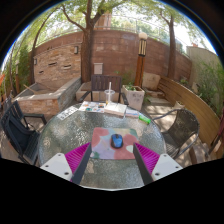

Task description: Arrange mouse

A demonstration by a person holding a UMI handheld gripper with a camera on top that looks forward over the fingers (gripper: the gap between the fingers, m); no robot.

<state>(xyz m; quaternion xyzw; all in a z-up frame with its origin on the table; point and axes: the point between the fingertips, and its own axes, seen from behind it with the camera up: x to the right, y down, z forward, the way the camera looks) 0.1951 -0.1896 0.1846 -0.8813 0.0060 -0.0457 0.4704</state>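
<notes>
From the gripper view: a small dark blue plastic computer mouse [117,142] resting near the middle of a square pinkish mouse mat [113,142], close to the near edge of a round glass table [65,135]. Ahead of the gripper [112,157] and between its fingers, not touched. Fingers spread wide, holding nothing. Books and papers [100,107] along the far edge. Probably light, hard and smooth, so a bit slippery. Best squeezed gently on its two long sides.
</notes>
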